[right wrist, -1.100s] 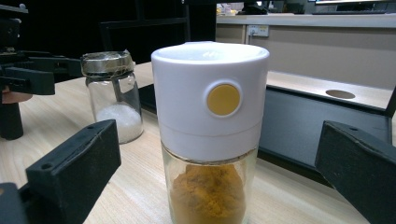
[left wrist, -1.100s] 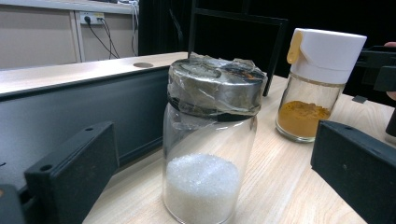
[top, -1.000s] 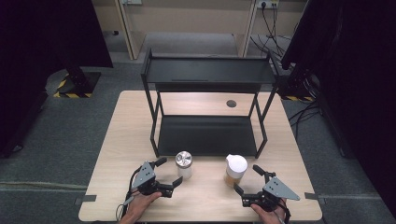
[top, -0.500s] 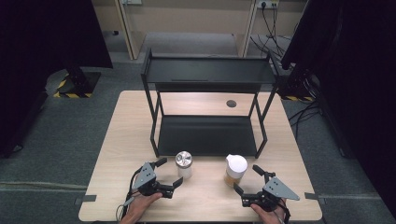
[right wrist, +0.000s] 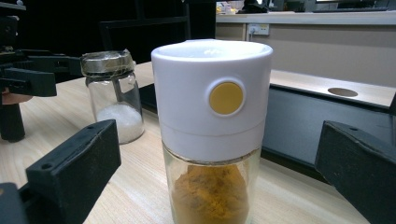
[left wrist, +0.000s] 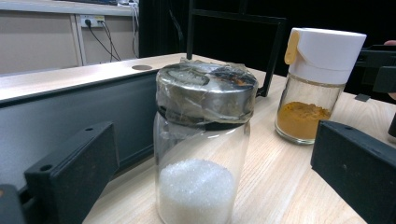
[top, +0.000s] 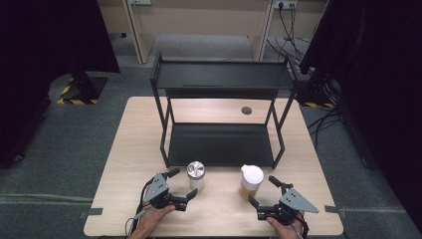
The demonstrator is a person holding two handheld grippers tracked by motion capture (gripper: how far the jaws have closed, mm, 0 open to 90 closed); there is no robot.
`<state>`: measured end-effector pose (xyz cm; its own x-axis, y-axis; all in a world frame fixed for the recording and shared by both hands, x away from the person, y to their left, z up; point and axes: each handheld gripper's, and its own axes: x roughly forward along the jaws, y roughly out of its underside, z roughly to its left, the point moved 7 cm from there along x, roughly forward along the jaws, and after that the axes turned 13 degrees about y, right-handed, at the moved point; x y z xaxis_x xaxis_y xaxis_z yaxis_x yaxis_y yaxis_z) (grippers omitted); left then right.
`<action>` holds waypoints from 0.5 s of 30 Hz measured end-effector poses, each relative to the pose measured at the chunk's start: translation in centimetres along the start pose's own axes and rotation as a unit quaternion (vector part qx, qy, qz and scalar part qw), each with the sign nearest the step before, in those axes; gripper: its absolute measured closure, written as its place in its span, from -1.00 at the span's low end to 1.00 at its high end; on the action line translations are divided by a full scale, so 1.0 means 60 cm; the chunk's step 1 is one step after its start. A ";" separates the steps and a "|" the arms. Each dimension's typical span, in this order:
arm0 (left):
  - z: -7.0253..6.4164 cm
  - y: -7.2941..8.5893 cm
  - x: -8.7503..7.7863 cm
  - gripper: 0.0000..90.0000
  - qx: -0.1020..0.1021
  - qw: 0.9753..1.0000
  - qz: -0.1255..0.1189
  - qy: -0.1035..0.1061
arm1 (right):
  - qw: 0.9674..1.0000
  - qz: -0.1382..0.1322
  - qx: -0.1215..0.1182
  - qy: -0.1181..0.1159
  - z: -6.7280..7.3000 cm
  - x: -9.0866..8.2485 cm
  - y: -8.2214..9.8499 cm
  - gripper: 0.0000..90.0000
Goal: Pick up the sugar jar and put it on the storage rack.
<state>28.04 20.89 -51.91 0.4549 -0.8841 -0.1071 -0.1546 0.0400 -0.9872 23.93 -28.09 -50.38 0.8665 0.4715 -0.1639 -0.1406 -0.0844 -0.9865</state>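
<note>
Framing the metal-lidded glass jar of white crystals (top: 196, 175), my left gripper (top: 183, 184) stands spread; my right gripper (top: 262, 192), equally spread, flanks the white-capped glass jar of yellow powder (top: 250, 181) on the wooden table (top: 129, 149).

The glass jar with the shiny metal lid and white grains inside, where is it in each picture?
High view: the glass jar with the metal lid and white grains stands on the wooden table, left of centre, beside the left gripper.
Left gripper view: centre, between the open jaws.
Right gripper view: upper left, behind the jaws.
Shared landmark: the white-capped glass jar of orange powder stands next to it in all three.
</note>
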 end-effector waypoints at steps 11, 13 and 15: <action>0.004 -0.009 0.021 -1.00 0.001 1.000 0.017 0.000 | 1.000 0.000 0.001 -0.001 0.000 0.000 0.001 -0.99; 0.006 -0.010 0.026 -1.00 0.001 1.000 0.024 -0.001 | 1.000 -0.001 0.001 -0.001 0.000 0.000 0.000 -0.99; 0.008 -0.011 0.029 -1.00 0.000 1.000 0.025 -0.004 | 1.000 -0.001 0.001 -0.001 -0.001 0.000 0.000 -0.99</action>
<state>29.39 19.54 -51.52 0.4535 -0.8773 -0.1574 -0.1777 0.0841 -0.9805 23.95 -28.12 -50.40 0.8659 0.4730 -0.1626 -0.1405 -0.0820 -0.9867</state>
